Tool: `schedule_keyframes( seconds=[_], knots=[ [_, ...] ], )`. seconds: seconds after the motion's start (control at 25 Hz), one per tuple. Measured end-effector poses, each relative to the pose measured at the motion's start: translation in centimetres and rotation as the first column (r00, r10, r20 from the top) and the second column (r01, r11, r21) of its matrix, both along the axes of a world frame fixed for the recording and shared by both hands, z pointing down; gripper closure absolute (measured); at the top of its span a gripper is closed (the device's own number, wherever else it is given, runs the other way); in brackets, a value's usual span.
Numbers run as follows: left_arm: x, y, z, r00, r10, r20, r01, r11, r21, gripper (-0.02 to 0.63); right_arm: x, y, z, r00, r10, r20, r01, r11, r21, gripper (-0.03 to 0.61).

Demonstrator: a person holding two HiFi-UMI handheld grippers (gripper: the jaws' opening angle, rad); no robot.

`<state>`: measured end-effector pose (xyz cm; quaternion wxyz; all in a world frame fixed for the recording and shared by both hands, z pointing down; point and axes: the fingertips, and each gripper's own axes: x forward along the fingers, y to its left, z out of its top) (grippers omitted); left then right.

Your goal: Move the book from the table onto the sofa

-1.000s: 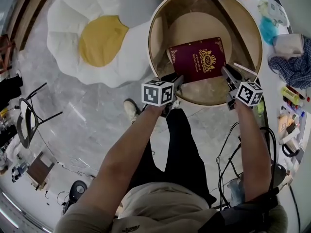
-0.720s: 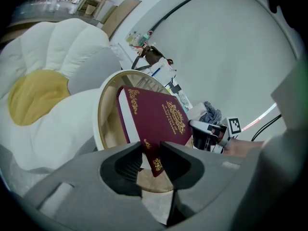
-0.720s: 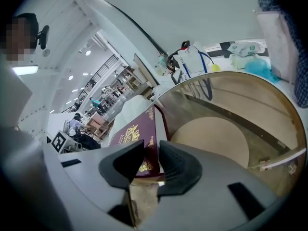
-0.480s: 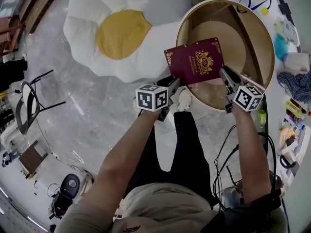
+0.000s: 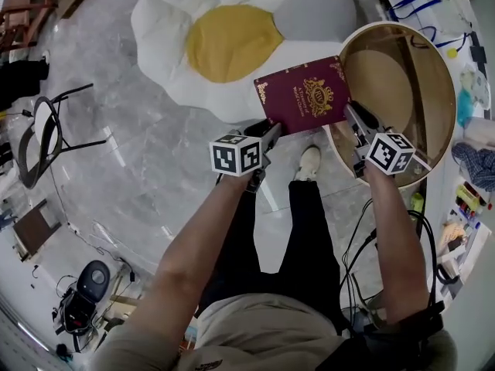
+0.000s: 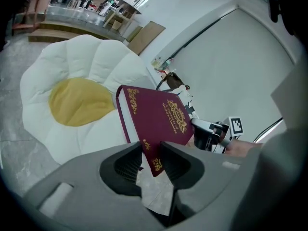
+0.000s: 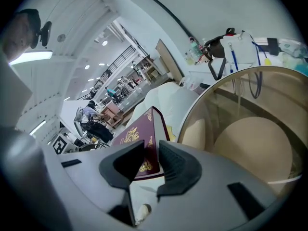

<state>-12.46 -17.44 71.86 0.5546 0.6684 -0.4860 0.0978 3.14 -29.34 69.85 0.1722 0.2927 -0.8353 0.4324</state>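
Where the book (image 5: 303, 95) hangs, sofa (image 5: 232, 41) and table (image 5: 402, 83) flank it.

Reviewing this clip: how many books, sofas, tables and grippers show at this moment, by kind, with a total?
Maroon gold-stamped book: 1
White-and-yellow daisy-shaped sofa: 1
Round wood-rimmed glass table: 1
Grey two-jaw grippers: 2 (left gripper, right gripper, both clamped on the book)
Total: 5
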Motion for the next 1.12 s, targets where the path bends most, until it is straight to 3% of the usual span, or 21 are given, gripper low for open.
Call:
schedule_keyframes(
  seconds=[0.52,1.12],
  knots=[
    [-10.5,3.5,5.5,0.995,-0.085,-0.050,0.083,0.996,-0.040,0.497,-11.8,2.5,4.1,0.987,-0.113,-0.112,0.112,0.994,-0.016,0.476],
    [-13.6,3.2,19.2,0.996,-0.029,-0.079,0.025,0.998,-0.060,0.497,-15.1,2.9,16.1,0.927,-0.145,-0.347,0.145,0.989,-0.025,0.473]
  ],
)
